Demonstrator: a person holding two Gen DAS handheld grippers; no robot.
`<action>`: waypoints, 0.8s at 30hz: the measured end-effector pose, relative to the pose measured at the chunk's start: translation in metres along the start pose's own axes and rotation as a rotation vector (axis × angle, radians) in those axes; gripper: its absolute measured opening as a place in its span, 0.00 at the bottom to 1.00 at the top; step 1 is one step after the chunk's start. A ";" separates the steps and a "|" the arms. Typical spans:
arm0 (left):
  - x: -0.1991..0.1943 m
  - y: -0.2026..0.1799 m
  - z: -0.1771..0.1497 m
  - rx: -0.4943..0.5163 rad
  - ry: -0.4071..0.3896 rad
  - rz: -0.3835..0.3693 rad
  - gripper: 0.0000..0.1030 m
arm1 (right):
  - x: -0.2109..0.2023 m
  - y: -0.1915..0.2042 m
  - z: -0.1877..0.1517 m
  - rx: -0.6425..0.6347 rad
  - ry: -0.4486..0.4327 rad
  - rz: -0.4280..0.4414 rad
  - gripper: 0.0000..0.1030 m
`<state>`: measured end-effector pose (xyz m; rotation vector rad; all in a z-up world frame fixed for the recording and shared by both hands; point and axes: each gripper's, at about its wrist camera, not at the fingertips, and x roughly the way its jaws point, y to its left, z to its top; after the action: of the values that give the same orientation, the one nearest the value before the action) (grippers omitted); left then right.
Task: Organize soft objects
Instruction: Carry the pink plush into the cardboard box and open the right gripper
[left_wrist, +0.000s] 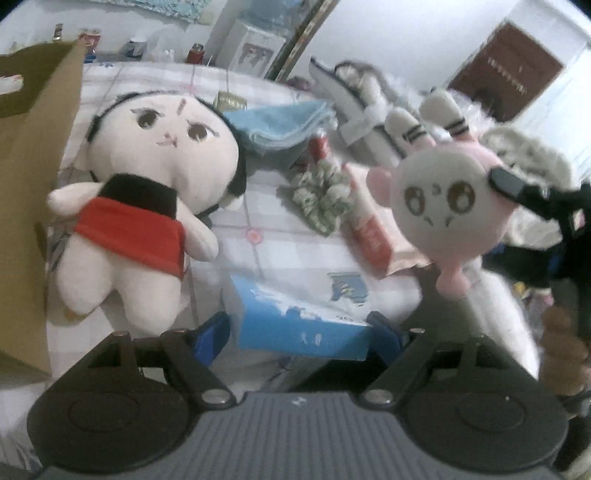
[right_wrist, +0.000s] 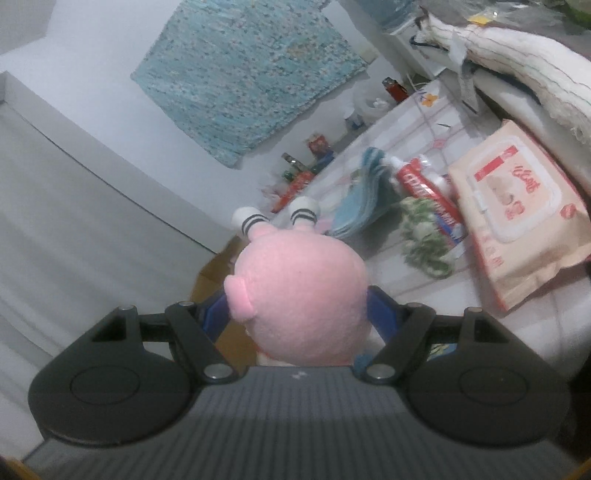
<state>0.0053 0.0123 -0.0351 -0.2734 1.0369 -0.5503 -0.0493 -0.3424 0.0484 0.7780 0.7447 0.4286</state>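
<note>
While R gripper (right_wrist: 299, 314) clamps pink plush (right_wrist: 299, 295), checked tablecloth (left_wrist: 288, 251), cluttered rm.

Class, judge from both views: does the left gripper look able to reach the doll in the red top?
Probably yes: the left gripper is open and holds nothing, and the doll lies uncovered just ahead to its left.

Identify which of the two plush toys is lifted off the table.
The round pink plush with striped ears is held in the air by the right tongs. The larger doll in the red skirt lies on the checked tablecloth, beside the cardboard box.
</note>
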 end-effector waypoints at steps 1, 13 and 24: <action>-0.010 0.001 -0.001 -0.015 -0.014 -0.020 0.79 | -0.004 0.010 -0.002 -0.005 -0.003 0.014 0.74; -0.079 0.060 -0.008 -0.243 -0.075 -0.101 0.34 | -0.005 0.121 -0.007 -0.105 -0.004 0.129 0.74; -0.089 0.074 -0.042 -0.189 -0.097 -0.008 0.53 | -0.010 0.112 -0.023 -0.094 0.028 0.149 0.75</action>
<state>-0.0440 0.1249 -0.0243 -0.4669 0.9951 -0.4425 -0.0822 -0.2648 0.1263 0.7429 0.6904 0.6056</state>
